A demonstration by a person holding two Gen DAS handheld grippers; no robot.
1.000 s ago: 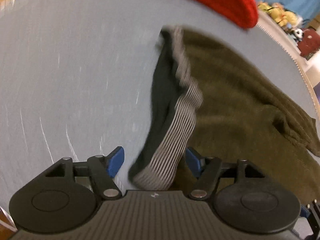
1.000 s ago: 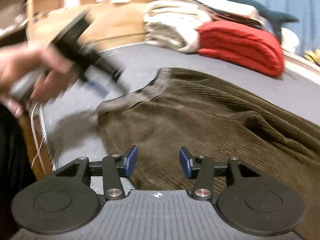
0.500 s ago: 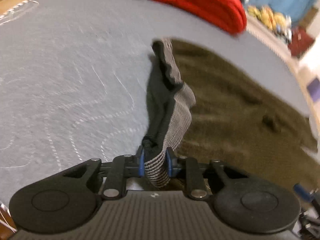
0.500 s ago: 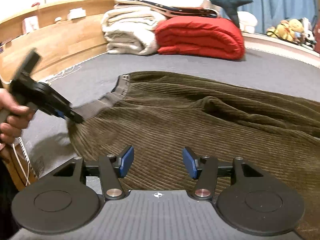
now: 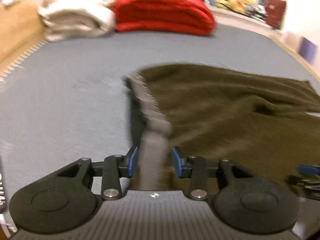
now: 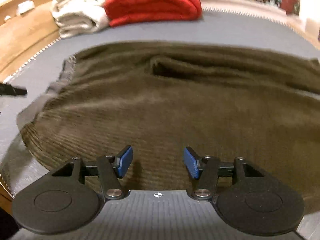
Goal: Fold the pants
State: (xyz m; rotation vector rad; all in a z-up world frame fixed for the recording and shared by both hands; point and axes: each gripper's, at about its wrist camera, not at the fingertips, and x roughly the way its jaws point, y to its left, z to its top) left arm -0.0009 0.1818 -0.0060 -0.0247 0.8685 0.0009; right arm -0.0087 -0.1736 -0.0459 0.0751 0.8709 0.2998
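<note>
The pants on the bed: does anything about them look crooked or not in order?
Yes. The olive pants lie rumpled, with a deep crease across the middle. The grey waistband is raised and twisted between the opening left gripper pads, which no longer press it.

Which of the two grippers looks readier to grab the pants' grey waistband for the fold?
Left. The waistband already runs between the left hand-held gripper, whose jaws are opening. The right hand-held gripper, also opening, hovers over plain pants fabric, away from the band.
</note>
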